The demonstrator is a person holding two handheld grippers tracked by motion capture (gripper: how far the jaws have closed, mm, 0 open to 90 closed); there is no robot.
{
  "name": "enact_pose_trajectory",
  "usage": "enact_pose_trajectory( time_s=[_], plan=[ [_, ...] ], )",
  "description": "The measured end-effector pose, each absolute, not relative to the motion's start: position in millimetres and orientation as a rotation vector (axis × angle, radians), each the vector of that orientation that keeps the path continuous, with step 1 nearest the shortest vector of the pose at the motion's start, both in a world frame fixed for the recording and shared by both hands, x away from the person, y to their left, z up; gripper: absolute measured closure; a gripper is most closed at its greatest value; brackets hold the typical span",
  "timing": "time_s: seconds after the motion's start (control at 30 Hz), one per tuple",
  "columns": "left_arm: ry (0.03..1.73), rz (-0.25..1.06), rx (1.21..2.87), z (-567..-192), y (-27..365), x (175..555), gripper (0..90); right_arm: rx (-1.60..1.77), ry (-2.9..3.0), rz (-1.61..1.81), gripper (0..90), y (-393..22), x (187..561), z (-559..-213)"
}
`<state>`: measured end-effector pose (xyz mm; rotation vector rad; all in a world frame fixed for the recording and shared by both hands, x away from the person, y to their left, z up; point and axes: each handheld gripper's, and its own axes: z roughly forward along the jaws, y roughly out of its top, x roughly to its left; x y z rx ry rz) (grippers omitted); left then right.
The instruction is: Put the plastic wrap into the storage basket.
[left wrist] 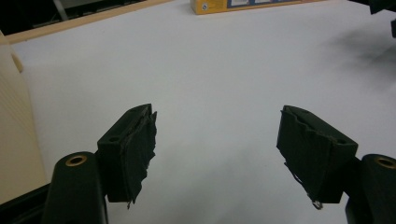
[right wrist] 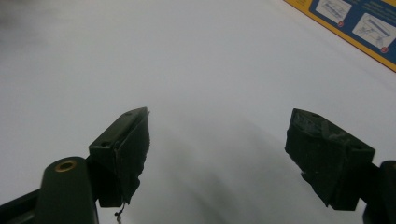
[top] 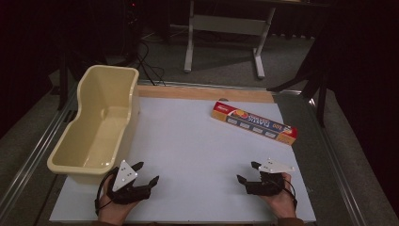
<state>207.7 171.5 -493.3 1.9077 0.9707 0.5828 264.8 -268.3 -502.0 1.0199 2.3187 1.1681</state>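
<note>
A: Bench (top: 197,155), one, white top with a bare wooden strip along the far edge. We list three loose items on or beside it.

B: Item one?

A: Tub (top: 96,127), cream plastic, open at the top and nothing in it that we can see. It sits at the bench's left edge. In the left gripper view its ribbed wall (left wrist: 14,140) runs down the left border.

B: Item two?

A: Foil box (top: 254,123), long carton, orange and blue print, lying flat and slanted near the far right corner, well apart from both tools. We see its yellow end at the top of the left gripper view (left wrist: 243,4), and its blue panel with diagrams in the upper right corner of the right gripper view (right wrist: 355,23).

B: And the tools?

A: Left tool (top: 147,173), held in a hand at the near edge, just beside the tub's near end. Its jaws stand wide apart with bare bench between them. Right tool (top: 249,172), held in the other hand at the near right, jaws likewise spread and gripping nothing. We note frayed black tape on the pads (right wrist: 135,149) of both. Neither tool touches the tub or the box.
</note>
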Motion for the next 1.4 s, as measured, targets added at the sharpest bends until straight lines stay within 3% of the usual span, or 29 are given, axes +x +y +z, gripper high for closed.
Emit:
enact_pose_trajectory(
  time_s=[0.17, 0.4, 0.77, 0.9, 1.4],
  plan=[
    [0.985, 0.575, 1.898, -494, 175, 208, 28.5, 1.017, 2.307, 1.164, 24.7, -273, 275, -495],
    [0.999, 0.576, 1.894, -495, 176, 209, 29.4, 1.016, 2.295, 1.178, 37.2, -282, 290, -486],
    [1.011, 0.564, 1.882, -495, 178, 209, 29.7, 0.955, 2.326, 1.219, 78.9, -290, 319, -474],
    [1.015, 0.566, 1.876, -495, 179, 209, 29.8, 0.942, 2.310, 1.191, 88.2, -291, 328, -468],
    [1.019, 0.556, 1.872, -495, 179, 209, 30.5, 1.023, 2.266, 1.108, 89.9, -305, 377, -467]
  ],
)
